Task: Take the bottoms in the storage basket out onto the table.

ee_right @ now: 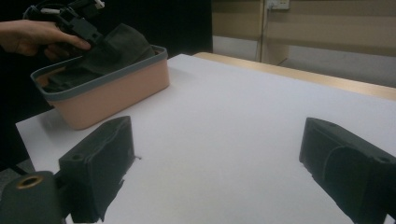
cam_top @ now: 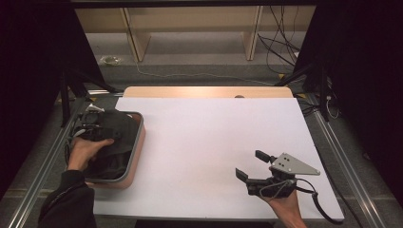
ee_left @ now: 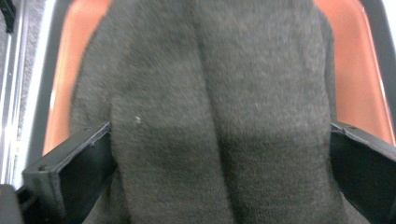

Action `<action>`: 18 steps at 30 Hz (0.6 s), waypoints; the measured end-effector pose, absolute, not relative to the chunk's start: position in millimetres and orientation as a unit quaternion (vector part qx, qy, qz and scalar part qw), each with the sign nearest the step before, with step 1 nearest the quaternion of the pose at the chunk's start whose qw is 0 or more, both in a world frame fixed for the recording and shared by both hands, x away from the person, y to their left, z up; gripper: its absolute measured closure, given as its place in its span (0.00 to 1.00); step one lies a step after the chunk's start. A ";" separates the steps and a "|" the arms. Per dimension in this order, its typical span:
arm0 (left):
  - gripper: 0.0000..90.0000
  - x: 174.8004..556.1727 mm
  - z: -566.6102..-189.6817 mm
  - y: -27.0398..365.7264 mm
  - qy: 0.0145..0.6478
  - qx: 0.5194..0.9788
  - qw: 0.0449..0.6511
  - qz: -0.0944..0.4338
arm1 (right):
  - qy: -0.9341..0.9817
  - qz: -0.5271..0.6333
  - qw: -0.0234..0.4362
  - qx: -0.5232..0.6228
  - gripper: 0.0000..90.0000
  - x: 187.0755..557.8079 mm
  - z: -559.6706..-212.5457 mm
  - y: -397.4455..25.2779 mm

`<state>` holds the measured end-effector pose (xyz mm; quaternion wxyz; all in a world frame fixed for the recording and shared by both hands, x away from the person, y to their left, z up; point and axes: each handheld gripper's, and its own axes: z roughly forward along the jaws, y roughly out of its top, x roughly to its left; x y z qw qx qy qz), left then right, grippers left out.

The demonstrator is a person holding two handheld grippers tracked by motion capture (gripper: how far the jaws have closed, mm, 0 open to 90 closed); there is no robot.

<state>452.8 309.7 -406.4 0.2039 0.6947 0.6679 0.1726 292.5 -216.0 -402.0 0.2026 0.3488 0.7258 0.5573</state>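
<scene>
Dark grey cloth (ee_left: 210, 116) sits btwn the left gripper (cam_top: 92, 127)'s wide-apart jaws, inside the pink bin (cam_top: 137, 147). Right gripper (cam_top: 254, 166) spread too, idle, well apart on the table (cam_top: 199, 142).

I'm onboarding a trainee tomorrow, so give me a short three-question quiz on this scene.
1. True or false: the right tool hangs over the white table with its jaws apart and nothing between them.
2. What lies between the left tool's jaws? A dark grey cloth, B cable, C cup.
3. Fill in: the cloth lies in a ____ bin with a grey rim.

Key: 1 true; 2 A; 3 pink.
</scene>
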 end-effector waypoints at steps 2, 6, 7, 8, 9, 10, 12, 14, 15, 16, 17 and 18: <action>0.00 453.1 -408.3 308.4 0.668 0.699 0.196 0.166 | 0.727 0.556 0.202 0.349 0.12 292.4 -402.0 -216.0; 0.00 454.2 -415.9 307.4 0.667 0.706 0.184 0.150 | 0.727 0.556 0.202 0.349 0.12 292.4 -402.1 -215.9; 0.00 454.3 -419.1 309.5 0.670 0.704 0.188 0.142 | 0.728 0.555 0.202 0.348 0.12 292.4 -402.2 -215.9; 0.00 454.3 -419.1 309.5 0.670 0.704 0.188 0.142 | 0.728 0.555 0.202 0.348 0.12 292.4 -402.2 -215.9; 0.00 454.2 -422.3 312.4 0.671 0.704 0.192 0.132 | 0.728 0.555 0.202 0.348 0.12 292.4 -402.2 -215.9; 0.00 454.2 -422.3 312.4 0.671 0.704 0.192 0.132 | 0.728 0.555 0.202 0.348 0.12 292.4 -402.2 -215.9; 0.00 454.1 -428.4 312.3 0.670 0.709 0.186 0.116 | 0.728 0.554 0.202 0.348 0.12 292.6 -402.5 -215.6; 0.00 453.6 -433.0 309.8 0.660 0.722 0.178 0.102 | 0.729 0.554 0.201 0.349 0.12 292.8 -402.8 -215.2; 0.00 453.6 -434.2 309.0 0.657 0.726 0.177 0.097 | 0.729 0.554 0.200 0.349 0.12 292.9 -402.8 -215.1; 0.00 453.5 -434.8 308.8 0.655 0.728 0.179 0.096 | 0.729 0.554 0.200 0.349 0.12 292.9 -402.9 -215.0; 0.00 453.4 -436.7 309.7 0.652 0.729 0.182 0.097 | 0.730 0.553 0.199 0.348 0.13 293.0 -403.1 -214.7; 0.00 453.4 -436.7 309.7 0.652 0.729 0.182 0.097 | 0.730 0.553 0.199 0.348 0.13 293.0 -403.1 -214.7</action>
